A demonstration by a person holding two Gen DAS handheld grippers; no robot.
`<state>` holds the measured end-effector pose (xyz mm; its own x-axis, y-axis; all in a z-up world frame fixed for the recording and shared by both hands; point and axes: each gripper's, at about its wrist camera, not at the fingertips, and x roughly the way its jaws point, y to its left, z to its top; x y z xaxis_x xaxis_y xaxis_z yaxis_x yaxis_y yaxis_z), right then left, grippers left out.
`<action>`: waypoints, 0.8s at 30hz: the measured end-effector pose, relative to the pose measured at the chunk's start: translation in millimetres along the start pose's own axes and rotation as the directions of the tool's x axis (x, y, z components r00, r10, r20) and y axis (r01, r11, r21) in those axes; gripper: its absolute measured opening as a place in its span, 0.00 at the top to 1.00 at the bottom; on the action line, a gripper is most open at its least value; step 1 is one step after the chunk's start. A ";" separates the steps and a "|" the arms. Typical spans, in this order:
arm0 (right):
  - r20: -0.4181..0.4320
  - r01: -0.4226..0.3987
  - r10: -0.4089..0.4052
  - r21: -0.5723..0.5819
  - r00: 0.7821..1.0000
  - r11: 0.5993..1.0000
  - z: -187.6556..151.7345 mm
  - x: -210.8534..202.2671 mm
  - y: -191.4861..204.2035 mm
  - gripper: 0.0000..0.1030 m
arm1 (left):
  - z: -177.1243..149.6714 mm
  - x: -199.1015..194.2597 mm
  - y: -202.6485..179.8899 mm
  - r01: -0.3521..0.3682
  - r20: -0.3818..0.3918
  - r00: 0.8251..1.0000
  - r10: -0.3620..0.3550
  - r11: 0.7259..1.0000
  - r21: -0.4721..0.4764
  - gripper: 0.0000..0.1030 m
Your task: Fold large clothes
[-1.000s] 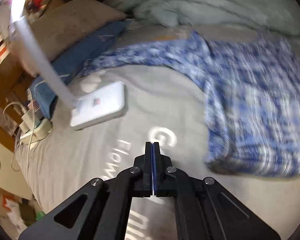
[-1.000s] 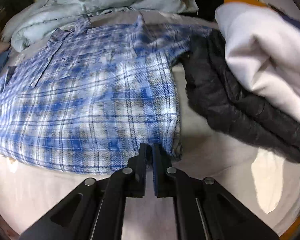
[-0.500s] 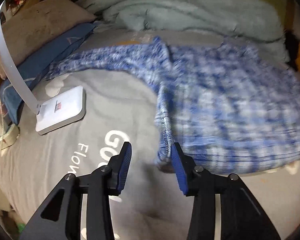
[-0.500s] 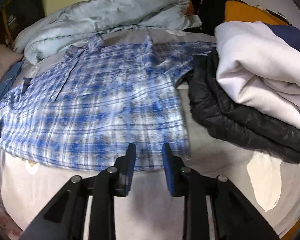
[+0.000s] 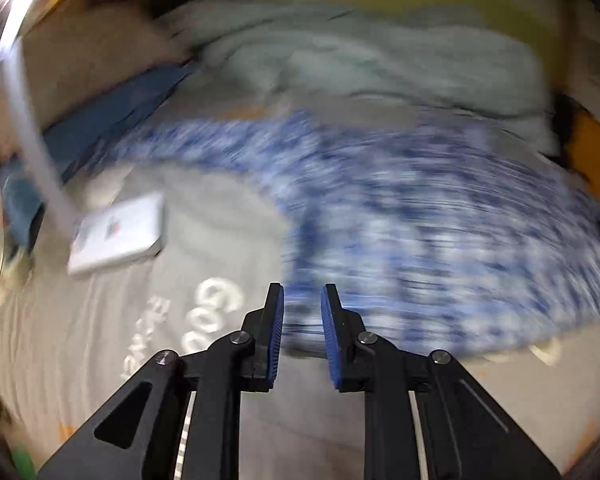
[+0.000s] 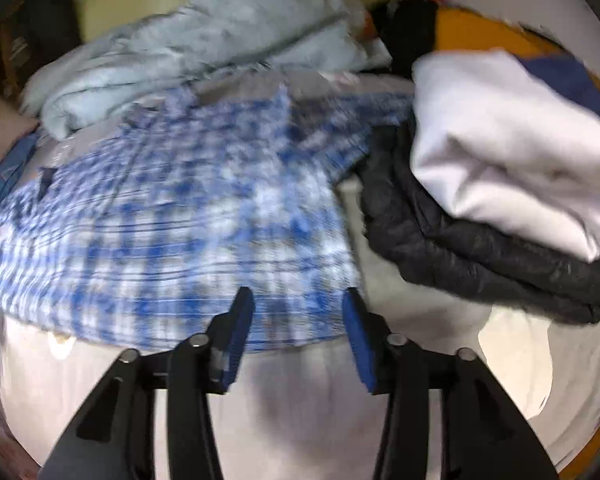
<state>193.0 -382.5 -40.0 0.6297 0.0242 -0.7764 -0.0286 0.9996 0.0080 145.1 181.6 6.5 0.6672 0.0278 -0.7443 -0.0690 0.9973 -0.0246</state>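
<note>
Nearest each camera, two black hand-held grippers with blue pads point down at a bed. On the left hand-held gripper [image 5: 302, 300] the pads stand a narrow gap apart and are closing; the hem of a blue and white plaid shirt [image 5: 440, 232] shows through the gap, but the blur hides whether cloth lies between them. On the right hand-held gripper [image 6: 298, 304] the pads stand wide apart and are opening, held above the shirt's near hem [image 6: 172, 232] with nothing pinched.

The shirt lies spread flat on the grey bedsheet [image 5: 204, 216], which carries white lettering near the left gripper. To the left of the shirt, a white lamp base [image 5: 118, 234] rests on the sheet, its white arm [image 5: 28, 120] rising up and away. To the right of the shirt, a folded black puffer jacket [image 6: 480, 256] lies with a folded white garment [image 6: 508, 152] on top, touching the shirt's right sleeve. Farthest away, a rumpled pale blue blanket [image 6: 204, 48] is heaped along the head of the bed.
</note>
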 end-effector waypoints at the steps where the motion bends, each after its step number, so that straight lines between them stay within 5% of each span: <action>1: 0.003 -0.027 0.027 -0.046 1.000 0.999 -2.3 -1.9 8.0 0.43 | 2.5 -1.8 -9.6 0.035 0.007 0.999 -0.035 0.998 0.044 0.73; 3: -0.016 -0.087 0.086 -0.164 0.996 0.983 -10.8 -3.1 32.0 0.34 | 0.0 -4.0 -36.2 0.141 -0.004 0.990 -0.142 0.980 0.142 0.42; 5: -0.002 -0.057 0.059 -0.284 0.998 0.957 -24.6 -2.6 61.0 0.25 | -3.8 2.9 -61.3 0.142 -0.020 0.990 -0.141 0.963 0.231 0.30; 10: 0.067 0.076 -0.052 -0.451 0.996 0.889 -47.9 12.9 103.0 0.08 | -21.8 41.5 -104.6 0.028 -0.058 0.998 -0.006 0.922 0.385 0.16; 13: 0.078 0.159 -0.138 -0.511 0.987 0.845 -55.6 32.7 114.2 0.07 | -32.7 71.8 -110.5 -0.043 -0.074 0.994 0.086 0.888 0.457 0.11; 17: 0.151 0.271 -0.227 -0.429 0.962 0.862 -42.3 47.0 102.6 0.07 | -21.0 90.9 -100.9 -0.152 0.018 0.988 0.156 0.922 0.357 0.06; 19: 0.218 0.384 -0.320 -0.398 0.922 0.833 -36.1 56.8 96.9 0.12 | -17.3 100.7 -94.9 -0.264 0.097 0.965 0.245 0.903 0.338 0.21; 21: 0.219 0.470 -0.416 -0.363 0.882 0.804 -26.2 73.0 84.6 0.59 | -11.8 116.4 -84.8 -0.345 0.056 0.937 0.346 0.885 0.312 0.77; 22: 0.169 0.489 -0.460 -0.338 0.872 0.804 -20.1 82.1 73.6 0.98 | -7.8 119.1 -75.9 -0.341 0.027 0.937 0.347 0.899 0.276 0.89; 24: 0.142 0.435 -0.411 -0.288 0.900 0.853 -14.2 77.3 60.6 0.98 | -1.4 115.5 -65.4 -0.295 0.010 0.953 0.301 0.927 0.231 0.95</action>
<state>228.9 -320.3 -108.5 0.6887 -0.3869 -0.6132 0.0256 0.8582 -0.5127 225.6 119.4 -78.8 0.6232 0.3277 -0.7101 -0.0894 0.9319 0.3516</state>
